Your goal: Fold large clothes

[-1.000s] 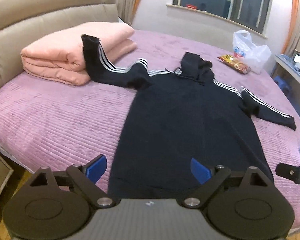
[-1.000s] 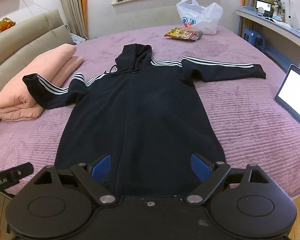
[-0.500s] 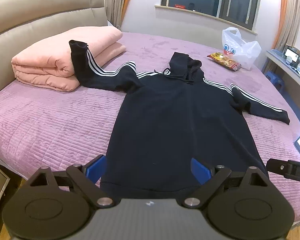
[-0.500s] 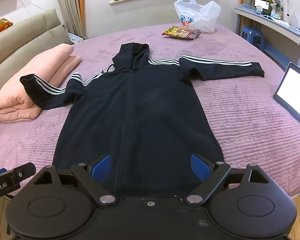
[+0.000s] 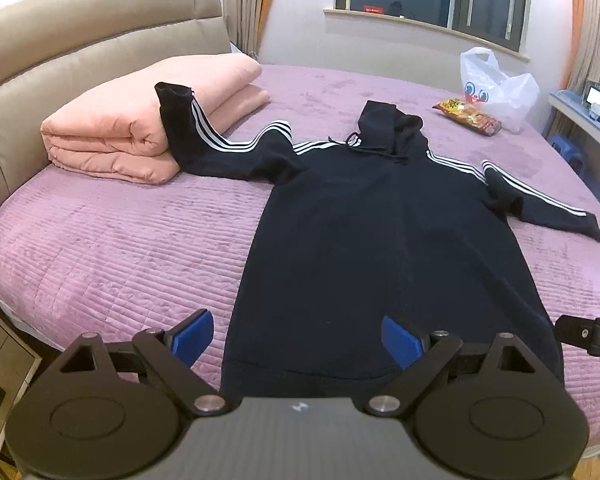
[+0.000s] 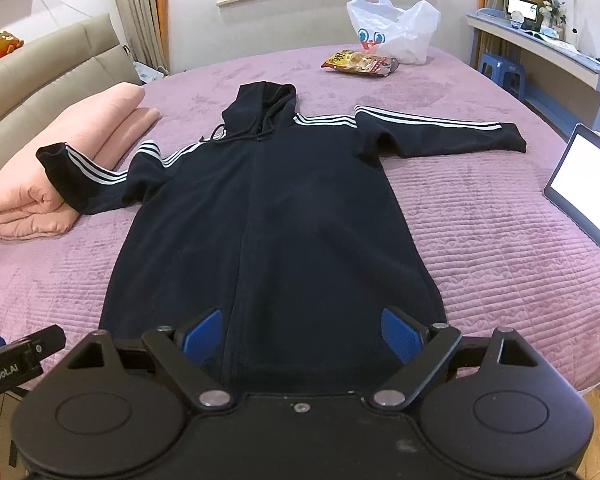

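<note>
A long black hoodie (image 5: 380,248) with white sleeve stripes lies flat, front up, on the purple bed; it also shows in the right wrist view (image 6: 276,216). Its hood points away from me and its hem is nearest. One sleeve cuff (image 5: 176,108) rests up on a folded pink quilt; the other sleeve (image 6: 440,132) lies straight out on the bed. My left gripper (image 5: 296,338) is open and empty over the hem's left part. My right gripper (image 6: 302,332) is open and empty over the hem's right part.
The folded pink quilt (image 5: 140,120) sits at the left by the headboard. A white plastic bag (image 6: 396,28) and a snack packet (image 6: 360,62) lie at the far side. An open laptop (image 6: 584,184) sits at the bed's right edge. A desk (image 6: 540,48) stands beyond.
The left gripper's view has swung and levelled, bringing the hoodie's hem between its fingers. The right gripper has moved slightly forward. Both stay open. The hoodie has not moved.
</note>
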